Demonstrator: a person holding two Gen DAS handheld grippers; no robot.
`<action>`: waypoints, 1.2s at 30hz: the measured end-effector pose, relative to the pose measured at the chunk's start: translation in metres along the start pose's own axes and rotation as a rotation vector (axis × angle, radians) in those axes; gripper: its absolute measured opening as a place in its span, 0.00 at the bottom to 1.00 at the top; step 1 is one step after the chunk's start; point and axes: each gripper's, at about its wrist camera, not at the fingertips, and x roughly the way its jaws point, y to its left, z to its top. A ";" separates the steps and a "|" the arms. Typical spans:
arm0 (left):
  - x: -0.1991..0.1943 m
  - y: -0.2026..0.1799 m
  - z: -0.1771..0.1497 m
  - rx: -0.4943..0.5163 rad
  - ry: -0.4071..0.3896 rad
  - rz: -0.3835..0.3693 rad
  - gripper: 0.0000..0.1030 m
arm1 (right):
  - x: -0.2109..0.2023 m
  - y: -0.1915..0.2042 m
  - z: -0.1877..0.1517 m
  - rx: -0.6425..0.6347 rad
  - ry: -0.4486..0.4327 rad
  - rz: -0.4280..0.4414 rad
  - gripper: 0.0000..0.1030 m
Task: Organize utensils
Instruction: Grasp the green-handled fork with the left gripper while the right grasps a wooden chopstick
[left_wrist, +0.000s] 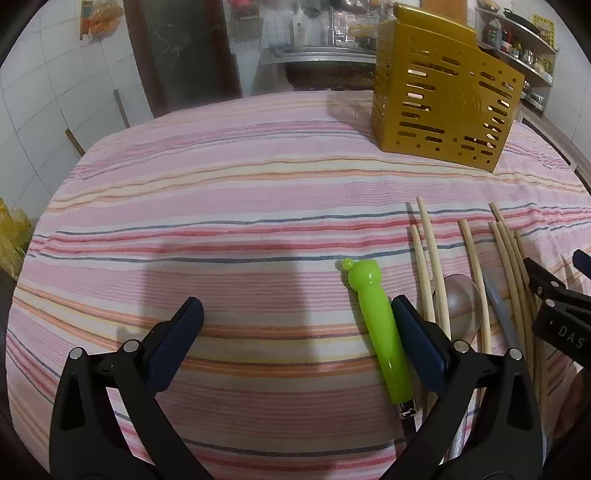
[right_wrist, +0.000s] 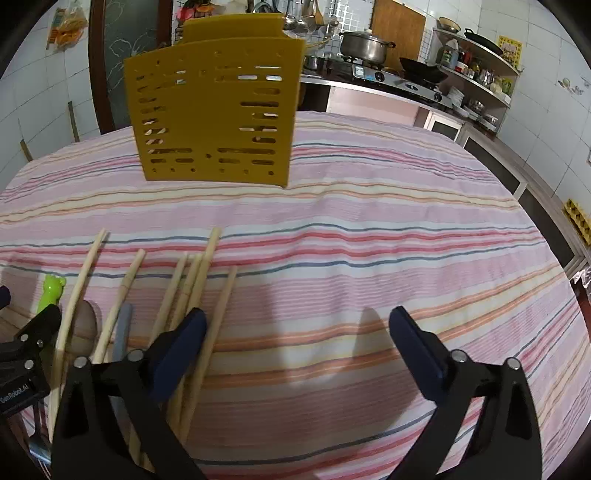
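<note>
A yellow slotted utensil holder (left_wrist: 445, 99) (right_wrist: 216, 110) stands at the far side of the striped tablecloth. A green-handled utensil (left_wrist: 378, 325) (right_wrist: 51, 291) lies flat, just left of my left gripper's right finger. My left gripper (left_wrist: 295, 341) is open, with nothing between its fingers. Several wooden chopsticks (left_wrist: 432, 266) (right_wrist: 199, 284), a metal spoon (left_wrist: 463, 302) (right_wrist: 85, 325) and a grey-handled utensil (left_wrist: 500, 310) (right_wrist: 123, 328) lie side by side. My right gripper (right_wrist: 297, 343) is open above bare cloth; its left finger hangs over the chopsticks.
The pink striped tablecloth (left_wrist: 221, 206) (right_wrist: 369, 229) covers the table. Behind it stand a stove with a pot (right_wrist: 364, 46), a wok and shelves of jars (right_wrist: 476, 70). Tiled walls and a dark door (left_wrist: 177, 48) lie at the left.
</note>
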 end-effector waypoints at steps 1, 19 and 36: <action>-0.001 0.001 0.001 -0.007 0.002 -0.005 0.95 | -0.001 -0.001 0.000 0.008 0.004 0.003 0.91; 0.004 -0.012 0.010 -0.006 0.038 -0.017 0.69 | -0.001 0.019 0.005 0.007 0.031 0.082 0.33; 0.002 -0.015 0.017 -0.034 0.081 -0.045 0.17 | -0.002 0.014 0.015 0.020 0.025 0.141 0.10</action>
